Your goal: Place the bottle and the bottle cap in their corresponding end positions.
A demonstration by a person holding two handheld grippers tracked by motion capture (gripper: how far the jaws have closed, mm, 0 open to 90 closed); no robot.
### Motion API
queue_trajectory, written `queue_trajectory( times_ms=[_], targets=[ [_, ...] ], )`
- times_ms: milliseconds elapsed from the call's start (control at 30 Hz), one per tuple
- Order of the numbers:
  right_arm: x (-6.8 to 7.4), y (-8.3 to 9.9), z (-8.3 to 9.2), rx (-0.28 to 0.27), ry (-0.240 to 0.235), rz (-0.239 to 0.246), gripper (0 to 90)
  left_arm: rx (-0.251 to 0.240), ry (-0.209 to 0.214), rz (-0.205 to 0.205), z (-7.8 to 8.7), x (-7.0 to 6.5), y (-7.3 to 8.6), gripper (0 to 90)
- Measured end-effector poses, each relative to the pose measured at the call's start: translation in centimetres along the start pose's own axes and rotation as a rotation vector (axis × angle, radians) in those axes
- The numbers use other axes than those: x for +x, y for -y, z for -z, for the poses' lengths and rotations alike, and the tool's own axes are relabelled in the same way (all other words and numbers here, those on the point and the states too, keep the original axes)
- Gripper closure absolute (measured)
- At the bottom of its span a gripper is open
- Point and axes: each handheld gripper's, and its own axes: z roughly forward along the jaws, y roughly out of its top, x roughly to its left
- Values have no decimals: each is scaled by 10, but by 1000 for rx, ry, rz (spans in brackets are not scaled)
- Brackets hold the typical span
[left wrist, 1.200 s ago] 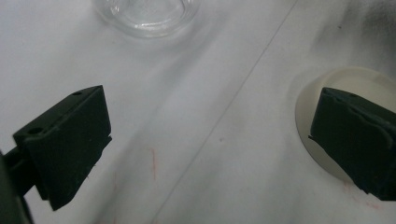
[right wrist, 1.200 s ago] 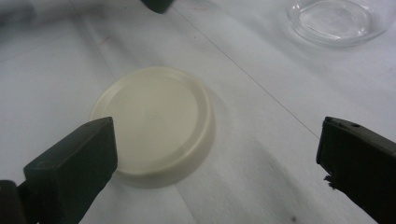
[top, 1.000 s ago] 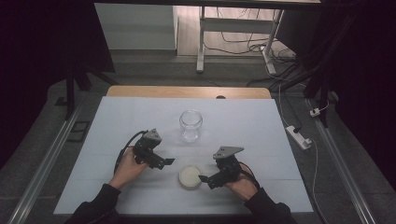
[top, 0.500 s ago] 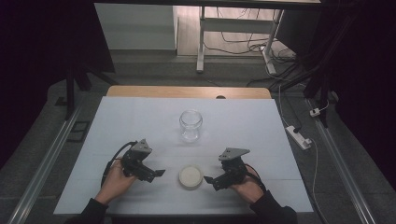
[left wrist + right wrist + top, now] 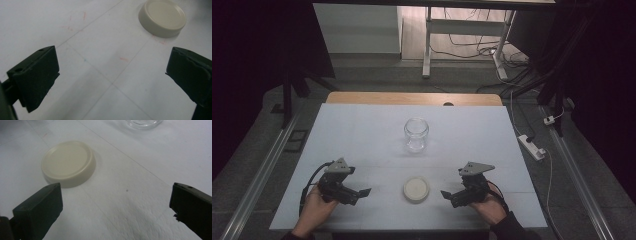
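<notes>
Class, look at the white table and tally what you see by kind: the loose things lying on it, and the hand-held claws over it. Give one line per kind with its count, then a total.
Clear glass jar, open, no lid on: 1
Cream round lid, lying flat: 1
Black two-jaw claws, left claw and right claw, both open: 2
Total: 4

Both hands low at the near table edge, forearms coming in from the bottom. Left gripper (image 5: 362, 192) points right, jaws wide apart, nothing btwn them. Right gripper (image 5: 447, 195) points left, jaws also spread wide, empty. The two sit well apart, tips facing each other.
</notes>
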Motion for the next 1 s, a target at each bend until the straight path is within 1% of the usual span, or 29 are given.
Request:
queue_trajectory(
  times_ms=[133,300,533,700,833,1000],
  targets=[
    [-2,6,8,-3,16,-17,0,-9,-7,26,9,0,10,0],
    [-7,16,21,-8,49,-41,0,-19,-29,52,21,-1,23,0],
    [-15,31,41,-18,105,-108,0,-20,-65,98,35,0,43,0],
    [-21,42,55,-31,139,-163,0,-13,-101,115,42,-1,53,0],
    [-23,50,63,-22,157,-192,0,-8,-123,132,46,-1,61,0],
    [-23,58,70,-2,170,-209,0,-9,-144,156,51,-1,71,0]
  ],
)
